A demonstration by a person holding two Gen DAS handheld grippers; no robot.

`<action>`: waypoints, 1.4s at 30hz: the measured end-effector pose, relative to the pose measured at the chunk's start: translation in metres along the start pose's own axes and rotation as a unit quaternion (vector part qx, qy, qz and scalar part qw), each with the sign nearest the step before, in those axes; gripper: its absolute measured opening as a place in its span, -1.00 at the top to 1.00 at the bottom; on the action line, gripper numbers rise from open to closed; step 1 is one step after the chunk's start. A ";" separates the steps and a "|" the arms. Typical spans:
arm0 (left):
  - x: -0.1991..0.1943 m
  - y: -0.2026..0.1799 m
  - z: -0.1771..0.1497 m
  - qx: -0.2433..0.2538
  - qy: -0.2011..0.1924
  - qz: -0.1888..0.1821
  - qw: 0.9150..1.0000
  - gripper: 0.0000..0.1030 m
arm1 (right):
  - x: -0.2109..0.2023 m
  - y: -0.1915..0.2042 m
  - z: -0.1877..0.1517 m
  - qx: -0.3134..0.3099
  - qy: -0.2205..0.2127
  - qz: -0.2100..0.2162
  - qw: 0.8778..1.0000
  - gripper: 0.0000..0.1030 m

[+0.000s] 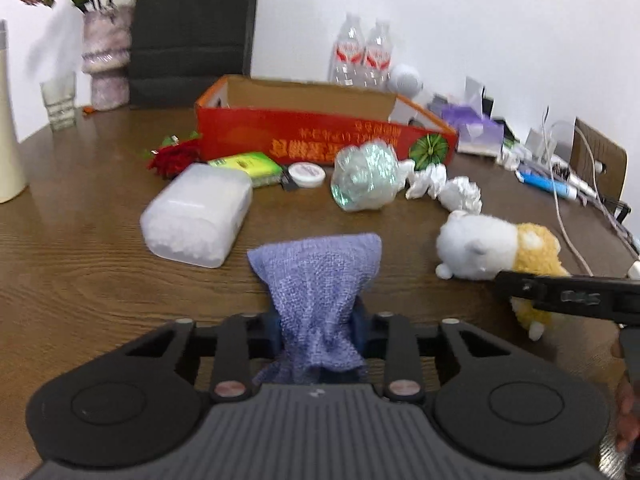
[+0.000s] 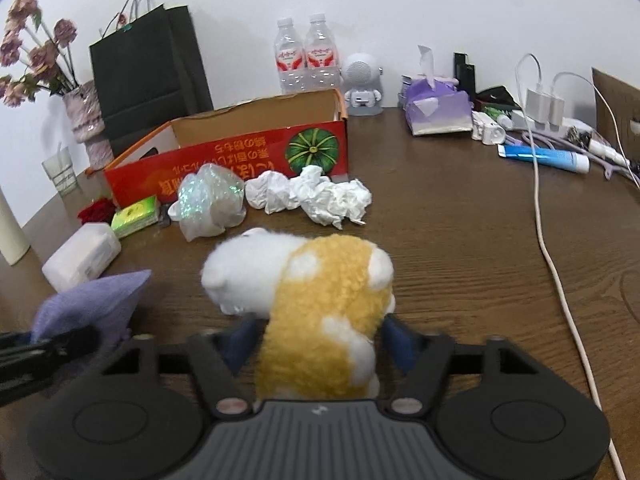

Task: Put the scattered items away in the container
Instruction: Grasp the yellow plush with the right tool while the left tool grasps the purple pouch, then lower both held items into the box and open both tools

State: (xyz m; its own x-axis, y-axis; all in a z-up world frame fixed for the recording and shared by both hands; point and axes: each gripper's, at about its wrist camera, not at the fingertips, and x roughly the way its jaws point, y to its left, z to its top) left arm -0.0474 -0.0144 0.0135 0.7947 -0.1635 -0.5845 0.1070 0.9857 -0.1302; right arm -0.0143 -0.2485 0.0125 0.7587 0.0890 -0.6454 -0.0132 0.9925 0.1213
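Both tongs tilt downward over the desk [image 1: 80, 220]: left tongs [image 1: 318, 332] pinch the purple cloth [image 1: 316, 280]; right tongs [image 2: 320, 340] apparently clamp the plush toy [image 2: 320, 300], centre frame.

The table [image 1: 80, 240] is showing a brown wood grain with a soft sheen. At lower centre, a coarse-woven lilac cloth [image 1: 320, 280] is bunching in the matt black plastic left claw [image 1: 320, 332]. The toy [image 2: 320, 300] is looking fluffy, white and yellow plush. The red box [image 2: 240, 152] is showing printed glossy cardboard outside, plain brown inside. The wrapper [image 1: 366, 176] is glinting like crinkled film.
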 end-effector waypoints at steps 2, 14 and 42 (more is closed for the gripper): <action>-0.013 -0.001 -0.006 -0.001 -0.019 0.004 1.000 0.41 | -0.002 0.003 -0.005 -0.009 -0.004 0.006 1.000 0.09; -0.081 -0.020 0.003 0.033 -0.166 0.012 0.986 0.43 | -0.095 0.028 -0.022 -0.026 -0.135 0.061 0.989 0.12; 0.300 0.005 0.299 -0.026 0.119 0.043 0.992 0.42 | 0.237 0.042 0.311 -0.054 0.102 0.007 0.993 0.12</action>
State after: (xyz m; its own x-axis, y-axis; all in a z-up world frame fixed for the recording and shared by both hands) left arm 0.3705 -0.0461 0.0770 0.6348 -0.0909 -0.7673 0.0104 0.9940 -0.1092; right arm 0.3676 -0.2114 0.0997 0.6098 0.1062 -0.7854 -0.1012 0.9933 0.0557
